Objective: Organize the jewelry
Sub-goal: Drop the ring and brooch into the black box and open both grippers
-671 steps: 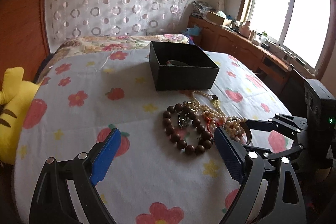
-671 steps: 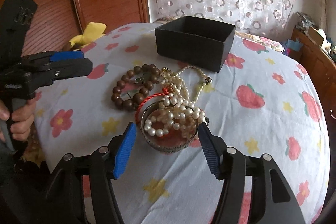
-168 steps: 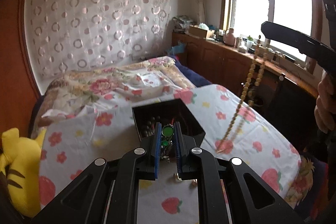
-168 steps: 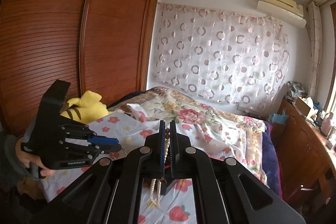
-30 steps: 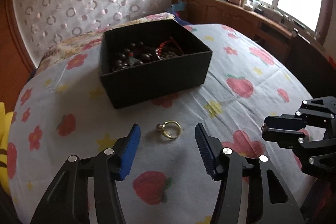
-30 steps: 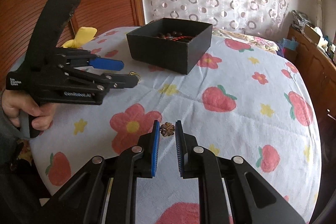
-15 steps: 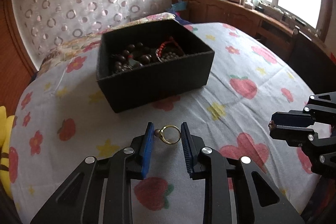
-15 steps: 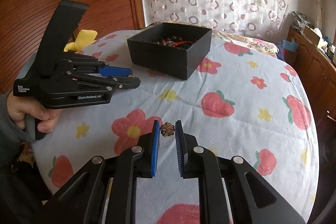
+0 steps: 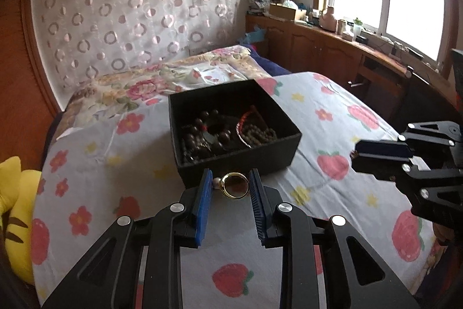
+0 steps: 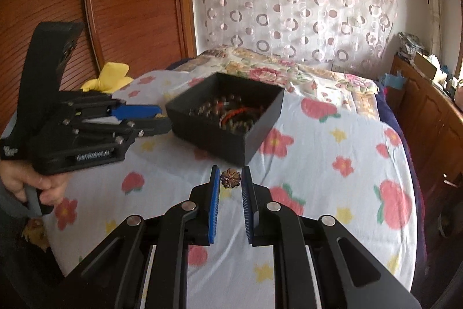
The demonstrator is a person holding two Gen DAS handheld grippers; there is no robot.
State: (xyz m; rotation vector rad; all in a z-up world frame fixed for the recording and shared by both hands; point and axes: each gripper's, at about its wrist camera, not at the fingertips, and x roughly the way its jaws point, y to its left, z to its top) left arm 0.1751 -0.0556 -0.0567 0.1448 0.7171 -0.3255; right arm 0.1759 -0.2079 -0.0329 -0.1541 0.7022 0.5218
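The left tongs (image 9: 230,187) are pinching a gold ring (image 9: 235,185) between their blue pads, the band lying flat across the gap with its small pale stone toward the left pad. The right tongs (image 10: 230,182) are pinching a small bronze flower piece (image 10: 230,178) at their tips. Both loads are hanging clear of the bed (image 9: 332,112), just short of the near wall of the black box (image 9: 240,158), which is sitting on the flowered sheet and already holding dark bead strands, a red cord and paler beads.

The step in hand looks like the carry: two small pieces are being brought toward the box together, and no other jewelry is showing on the sheet, so these may well be the last.

Next, each pair of tongs is needing to clear the box's rim and come over the open interior before spreading. The ring is gripped across its width and could slip or roll if the release is early; the flower piece is tiny and held only at the tips. With both tongs heading for one opening, going in one after the other is looking safer than crowding it.
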